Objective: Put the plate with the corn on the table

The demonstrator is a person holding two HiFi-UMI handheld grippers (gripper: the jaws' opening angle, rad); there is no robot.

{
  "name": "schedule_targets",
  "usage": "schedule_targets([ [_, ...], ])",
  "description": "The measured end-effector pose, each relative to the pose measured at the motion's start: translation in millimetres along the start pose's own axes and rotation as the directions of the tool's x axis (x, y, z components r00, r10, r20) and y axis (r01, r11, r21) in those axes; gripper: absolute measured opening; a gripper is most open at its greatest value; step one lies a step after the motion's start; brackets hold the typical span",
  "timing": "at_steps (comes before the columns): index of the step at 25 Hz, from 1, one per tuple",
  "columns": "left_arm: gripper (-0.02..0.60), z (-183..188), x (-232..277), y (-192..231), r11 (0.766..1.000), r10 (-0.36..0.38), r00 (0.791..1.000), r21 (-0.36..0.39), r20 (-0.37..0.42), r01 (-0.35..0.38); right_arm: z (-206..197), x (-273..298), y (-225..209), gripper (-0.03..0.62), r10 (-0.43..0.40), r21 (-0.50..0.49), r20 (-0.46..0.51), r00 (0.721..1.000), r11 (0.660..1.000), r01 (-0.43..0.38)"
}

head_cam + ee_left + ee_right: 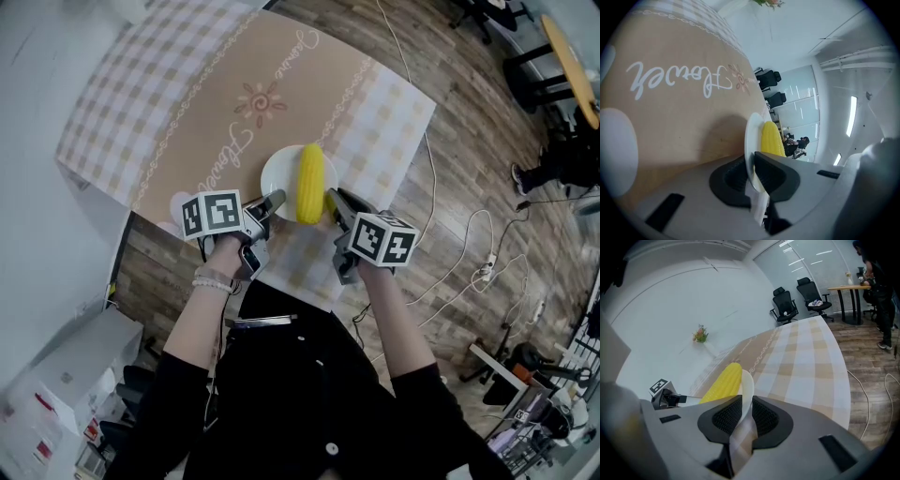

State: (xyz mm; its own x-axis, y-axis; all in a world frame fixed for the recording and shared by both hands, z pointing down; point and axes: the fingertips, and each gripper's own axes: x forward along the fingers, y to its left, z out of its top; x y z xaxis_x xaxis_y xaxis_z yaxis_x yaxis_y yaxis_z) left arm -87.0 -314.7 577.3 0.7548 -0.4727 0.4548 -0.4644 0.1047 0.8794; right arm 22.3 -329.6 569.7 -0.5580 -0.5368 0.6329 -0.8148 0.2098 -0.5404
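- Both tongs had the plate (279, 172) by its rim, one on each side. The corn (310, 183) lay along the middle between them.
- Left tongs (276, 198): nearly closed, pads clamped on the thin white edge of the plate. The left gripper view showed the rim wedged right between them.
- Right tongs (334, 200): closed on the opposite rim at a somewhat wider gap, where the rim curves through the pads.
- The plate sat over the counter (202, 89), close to its near edge, where the tan panel of the tablecloth (394, 117) meets the checked border. It cast a shadow on the cloth, and I couldn't tell whether it had touched down or was just above.
- Handling guesses: the plate looked like stiff, glossy ceramic, so nothing flexes, but the rim is slick and it'd chip or crack if dropped. It's probably not heavy, even with one cob on it.
- The corn was the real worry. It's round, loose and not pinned by anything, so any tilt toward either side could roll it off.
- Opposite rims seemed the right place to hold, since that keeps the plate level and both tongs clear of the cob. I'd want both sides lowering evenly and a flat landing before letting go.
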Motion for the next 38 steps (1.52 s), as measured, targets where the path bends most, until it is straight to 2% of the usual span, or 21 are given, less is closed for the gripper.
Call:
schedule_targets([
  [6, 0.032, 5.6, 6.7, 7.8, 0.999, 0.036, 0.999, 0.017, -0.025, -0.036, -2.4, 10.6, -6.2, 0.097, -0.029, -0.003, -0.02, 0.999, 1.0, 0.029],
  [22, 0.034, 6.4, 10.9, 15.3, 0.996, 0.087, 0.993, -0.02, -0.083, -0.089, -6.9, 17.9, -12.9, 0.101, -0.118, -0.044, -0.075, 0.99, 0.992, 0.115],
  [29, 0.046, 4.4, 9.5, 14.9, 0.99, 0.135, 0.985, 0.064, -0.105, -0.129, -7.9, 19.1, -10.6, 0.103, -0.127, -0.071, -0.081, 0.989, 0.99, 0.122],
  [38, 0.084, -0.8, 3.3, 12.2, 0.989, 0.13, 0.987, 0.082, -0.096, -0.122, -6.9, 19.1, -11.3, 0.104, -0.143, -0.112, -0.083, 0.986, 0.985, 0.133],
])
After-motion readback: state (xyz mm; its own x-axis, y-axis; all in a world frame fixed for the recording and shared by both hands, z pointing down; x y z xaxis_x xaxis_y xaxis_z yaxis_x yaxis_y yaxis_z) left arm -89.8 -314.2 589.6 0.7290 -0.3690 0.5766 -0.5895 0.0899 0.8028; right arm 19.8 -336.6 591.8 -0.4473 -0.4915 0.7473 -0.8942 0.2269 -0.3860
